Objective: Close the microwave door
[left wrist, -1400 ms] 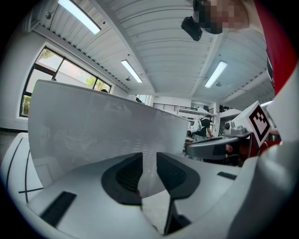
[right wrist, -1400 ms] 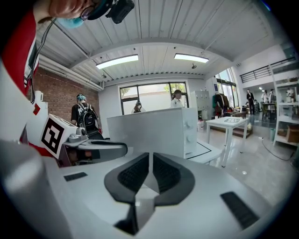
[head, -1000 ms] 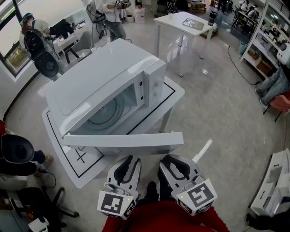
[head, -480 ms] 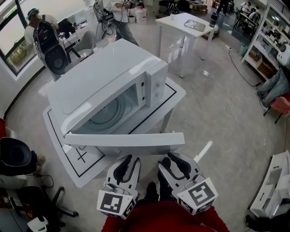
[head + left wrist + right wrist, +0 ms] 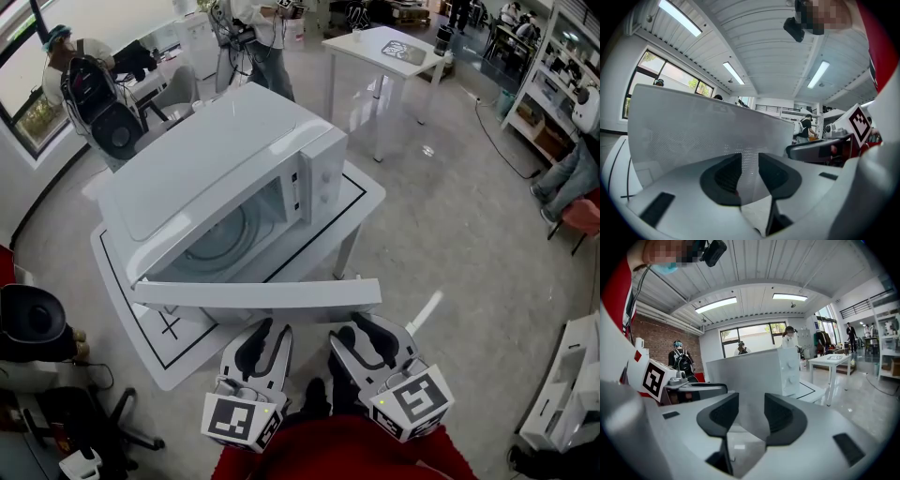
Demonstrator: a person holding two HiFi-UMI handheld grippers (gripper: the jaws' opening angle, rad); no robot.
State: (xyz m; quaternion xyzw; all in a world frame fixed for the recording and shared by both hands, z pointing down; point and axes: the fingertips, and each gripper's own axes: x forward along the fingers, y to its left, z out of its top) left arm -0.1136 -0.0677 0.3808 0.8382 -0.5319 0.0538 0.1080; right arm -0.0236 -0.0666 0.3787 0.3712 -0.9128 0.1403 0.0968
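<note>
right claw (image 5: 751, 399) jaws just opening, empty | pointing near level at microwave door (image 5: 258, 292)

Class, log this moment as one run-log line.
microwave door: open | left gripper: open, empty | right gripper: fingers just been opening, nothing between

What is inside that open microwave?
A round glass turntable shows on the floor of the microwave. The rest of the cavity is covered by the microwave's top and the open door.
</note>
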